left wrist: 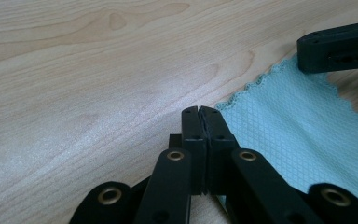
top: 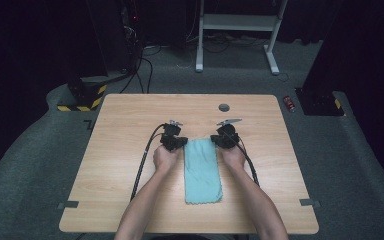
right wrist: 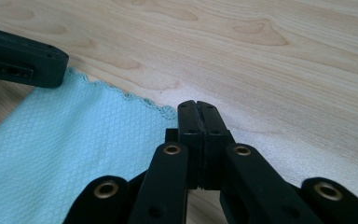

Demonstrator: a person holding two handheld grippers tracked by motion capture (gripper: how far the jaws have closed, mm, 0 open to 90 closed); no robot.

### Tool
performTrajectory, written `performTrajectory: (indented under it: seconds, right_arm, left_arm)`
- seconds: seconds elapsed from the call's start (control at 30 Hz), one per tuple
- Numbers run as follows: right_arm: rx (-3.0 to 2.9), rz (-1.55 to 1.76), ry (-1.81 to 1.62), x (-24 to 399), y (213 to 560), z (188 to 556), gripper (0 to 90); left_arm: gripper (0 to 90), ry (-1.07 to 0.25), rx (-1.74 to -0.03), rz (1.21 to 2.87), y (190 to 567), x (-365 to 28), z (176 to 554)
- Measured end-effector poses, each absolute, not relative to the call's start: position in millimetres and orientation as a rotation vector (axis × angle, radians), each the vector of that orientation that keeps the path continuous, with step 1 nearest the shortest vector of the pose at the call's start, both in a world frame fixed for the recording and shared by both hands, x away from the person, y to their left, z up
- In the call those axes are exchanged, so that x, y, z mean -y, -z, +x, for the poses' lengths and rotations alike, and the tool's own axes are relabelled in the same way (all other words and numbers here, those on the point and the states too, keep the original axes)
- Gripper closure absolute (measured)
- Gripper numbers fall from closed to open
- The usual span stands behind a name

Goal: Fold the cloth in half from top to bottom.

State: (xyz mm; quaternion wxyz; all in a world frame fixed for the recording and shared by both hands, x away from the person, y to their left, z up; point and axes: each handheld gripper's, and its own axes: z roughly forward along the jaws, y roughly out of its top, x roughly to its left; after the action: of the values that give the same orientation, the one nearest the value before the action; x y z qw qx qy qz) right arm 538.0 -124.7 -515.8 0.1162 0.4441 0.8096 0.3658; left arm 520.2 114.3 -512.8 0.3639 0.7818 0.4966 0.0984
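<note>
Wooden table (top: pixel 130 200) | folded teal cloth (top: pixel 202 170) between grippers | left gripper (left wrist: pixel 199 111) and right gripper (right wrist: pixel 196 105) closed, apparently each pinching a far corner, likely for unfolding

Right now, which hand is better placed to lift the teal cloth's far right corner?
The right. The right tongs are shut right at that corner of the cloth; the left tongs sit shut at the far left corner, across the cloth's width.
</note>
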Motion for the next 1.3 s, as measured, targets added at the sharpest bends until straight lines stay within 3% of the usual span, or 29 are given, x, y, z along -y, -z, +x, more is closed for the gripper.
performTrajectory:
  seconds: [1.3]
  right_arm:
    - [-2.275, 1.255, -1.229, 147, 458, 530, 90.0]
  left_arm:
    - [89.8, -0.257, -1.126, 1.899, 455, -117, 526]
